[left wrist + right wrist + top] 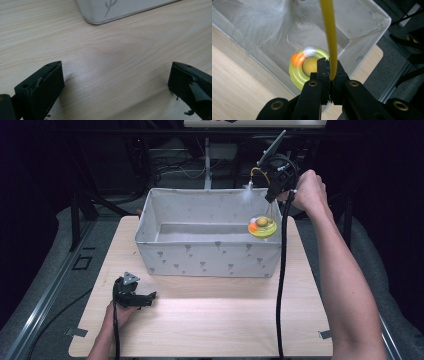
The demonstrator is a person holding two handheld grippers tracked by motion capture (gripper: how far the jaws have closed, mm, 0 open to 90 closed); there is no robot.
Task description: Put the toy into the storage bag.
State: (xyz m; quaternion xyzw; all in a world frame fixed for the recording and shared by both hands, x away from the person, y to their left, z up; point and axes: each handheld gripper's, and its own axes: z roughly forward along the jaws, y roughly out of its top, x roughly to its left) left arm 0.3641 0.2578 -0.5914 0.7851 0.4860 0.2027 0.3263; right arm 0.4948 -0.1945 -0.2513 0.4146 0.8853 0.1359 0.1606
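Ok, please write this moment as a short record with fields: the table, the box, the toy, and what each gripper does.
table: pale wooden top
box: grey fabric box with a small leaf print, open at the top, standing on the table
toy: yellow ring toy with an orange and a white ball, hanging on a yellow wand with a white feather, over the box's right end
right gripper: jaws shut on the yellow wand, raised above the box
left gripper: jaws open, low over the table in front of the box, holding nothing
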